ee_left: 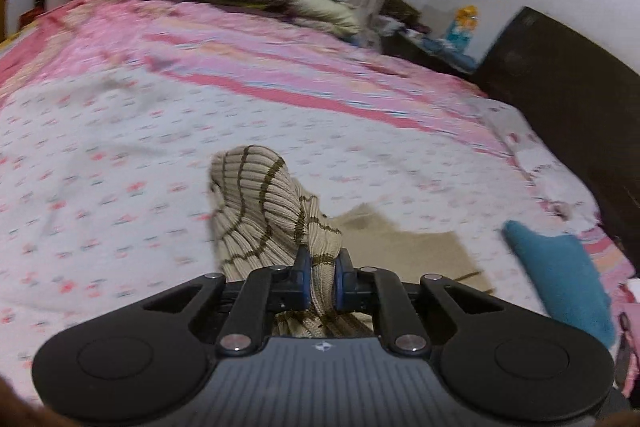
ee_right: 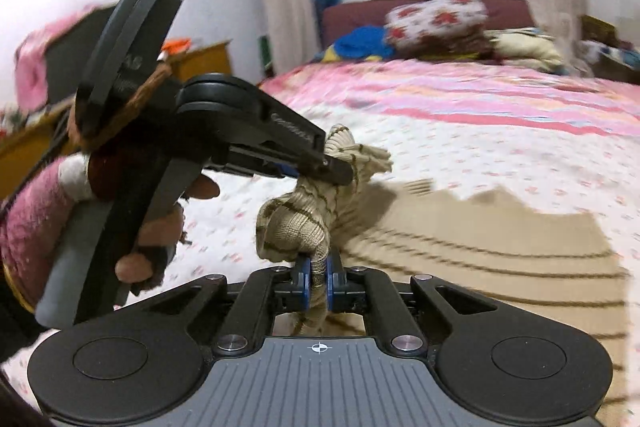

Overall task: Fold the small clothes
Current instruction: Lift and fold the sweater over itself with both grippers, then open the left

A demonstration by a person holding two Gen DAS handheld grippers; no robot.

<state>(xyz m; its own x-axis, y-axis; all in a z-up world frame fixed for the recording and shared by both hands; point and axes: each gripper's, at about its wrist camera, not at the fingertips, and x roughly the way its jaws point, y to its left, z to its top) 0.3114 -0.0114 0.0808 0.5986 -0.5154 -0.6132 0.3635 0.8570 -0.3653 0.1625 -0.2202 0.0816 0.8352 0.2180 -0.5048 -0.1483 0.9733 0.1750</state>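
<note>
At far left of the right-wrist view, the person's left hand (ee_right: 160, 227), in a fingerless glove and fluffy pink sleeve, held the left gripper (ee_right: 340, 167) raised above the bed; its jaws were closed on a bunched edge of the beige ribbed knit garment with thin brown stripes (ee_right: 296, 223), presumably to lift that edge clear of the bedding so that it could be carried over as a fold. Just right of it and lower, the right gripper (ee_right: 318, 279) pinched a neighbouring part of the same edge between its narrow blue pads, the two grips close together so that the cloth humped between them. Farther right, the rest of the garment lay spread flat on the white flower-print bedsheet (ee_right: 500, 163), which probably anchored it during the lift. In the left-wrist view, the left gripper (ee_left: 323, 267) showed the knit clamped tightly and rising ahead of the pads; to its right lay a teal cloth item (ee_left: 560, 267) near the bed edge, likely awaiting its turn.
</note>
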